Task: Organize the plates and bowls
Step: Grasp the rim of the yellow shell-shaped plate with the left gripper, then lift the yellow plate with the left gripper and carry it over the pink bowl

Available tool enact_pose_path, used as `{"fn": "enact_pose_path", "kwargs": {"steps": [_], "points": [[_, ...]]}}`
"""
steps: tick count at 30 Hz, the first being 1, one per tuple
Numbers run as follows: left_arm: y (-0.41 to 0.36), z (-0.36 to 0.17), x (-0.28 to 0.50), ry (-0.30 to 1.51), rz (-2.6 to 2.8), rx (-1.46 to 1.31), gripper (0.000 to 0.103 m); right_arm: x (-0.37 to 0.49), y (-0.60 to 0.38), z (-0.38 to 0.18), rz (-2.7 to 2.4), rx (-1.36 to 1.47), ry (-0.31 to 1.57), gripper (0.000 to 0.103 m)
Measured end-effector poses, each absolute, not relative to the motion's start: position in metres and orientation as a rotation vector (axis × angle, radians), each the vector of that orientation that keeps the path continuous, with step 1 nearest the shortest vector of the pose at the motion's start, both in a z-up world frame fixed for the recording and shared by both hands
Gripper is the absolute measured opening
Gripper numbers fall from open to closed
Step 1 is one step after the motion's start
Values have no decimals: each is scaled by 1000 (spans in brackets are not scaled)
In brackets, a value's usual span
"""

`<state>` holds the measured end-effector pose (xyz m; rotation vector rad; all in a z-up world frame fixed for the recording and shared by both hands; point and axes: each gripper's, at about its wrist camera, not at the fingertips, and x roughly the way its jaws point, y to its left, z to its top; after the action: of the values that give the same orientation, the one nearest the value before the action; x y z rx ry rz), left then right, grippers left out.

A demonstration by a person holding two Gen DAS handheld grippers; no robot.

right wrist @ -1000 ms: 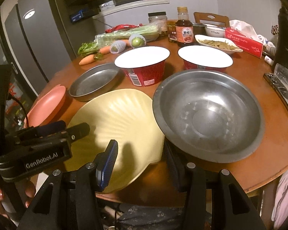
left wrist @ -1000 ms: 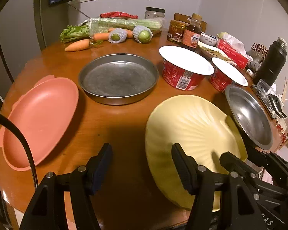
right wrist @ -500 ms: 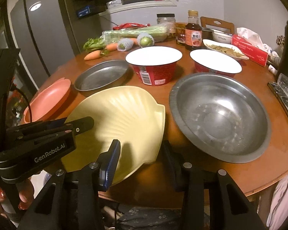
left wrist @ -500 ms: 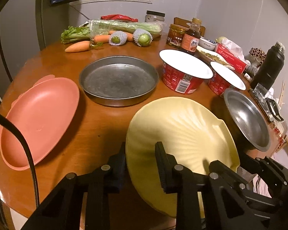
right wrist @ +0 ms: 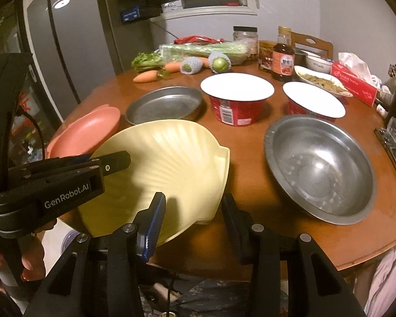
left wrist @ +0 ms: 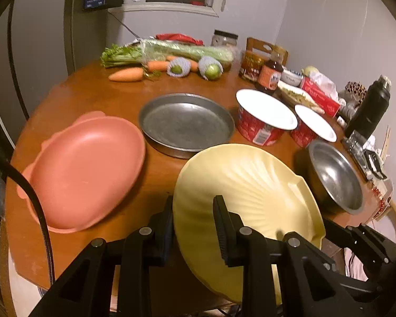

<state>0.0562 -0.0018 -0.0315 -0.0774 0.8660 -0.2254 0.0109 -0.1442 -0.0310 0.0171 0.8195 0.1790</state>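
Metal dishes [left wrist: 186,121]: two (red tubs [left wrist: 264,121], two).

Bare worktop [left wrist: 74,92] lies open at the far left, between the carrots [left wrist: 126,74] and the pink plate [left wrist: 84,166]. The middle is crowded: the pink plate, the metal tray [left wrist: 186,124] and the tilted yellow shell plate [left wrist: 248,187] sit close, with only narrow strips of wood between them. On the right, two red bowls [right wrist: 237,97] and the steel bowl [right wrist: 319,166] block the way; a gap shows between steel bowl and shell plate.
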Motion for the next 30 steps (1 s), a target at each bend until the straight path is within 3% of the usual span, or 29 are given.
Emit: {"fn": "enact_pose_path", "kwargs": {"steps": [30], "points": [[113, -1, 51, 762, -37, -201, 28, 32, -42, 9, 361, -37, 735, 46]]}}
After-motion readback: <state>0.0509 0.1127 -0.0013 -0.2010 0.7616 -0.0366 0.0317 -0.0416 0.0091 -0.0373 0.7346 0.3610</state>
